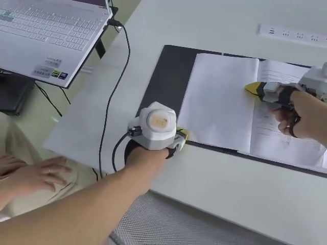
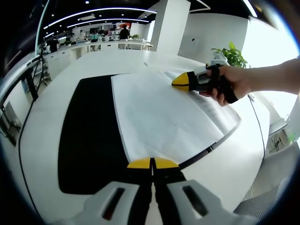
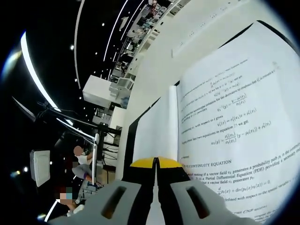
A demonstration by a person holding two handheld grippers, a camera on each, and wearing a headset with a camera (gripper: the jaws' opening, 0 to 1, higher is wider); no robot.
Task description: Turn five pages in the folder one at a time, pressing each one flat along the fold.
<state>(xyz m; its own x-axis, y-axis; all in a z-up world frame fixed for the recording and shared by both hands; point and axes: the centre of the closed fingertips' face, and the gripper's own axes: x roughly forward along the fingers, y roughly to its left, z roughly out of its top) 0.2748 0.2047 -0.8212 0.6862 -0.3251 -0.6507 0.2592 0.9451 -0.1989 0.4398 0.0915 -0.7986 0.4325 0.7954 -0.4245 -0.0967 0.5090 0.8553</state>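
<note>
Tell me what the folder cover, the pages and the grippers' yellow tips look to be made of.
Folder cover: black, matte, lying flat; probably plastic or coated board, cannot tell which. Pages: thin white paper, matte, with printed text. Yellow fingertips of the left gripper: smooth, even colour, likely moulded plastic or rubber.
</note>
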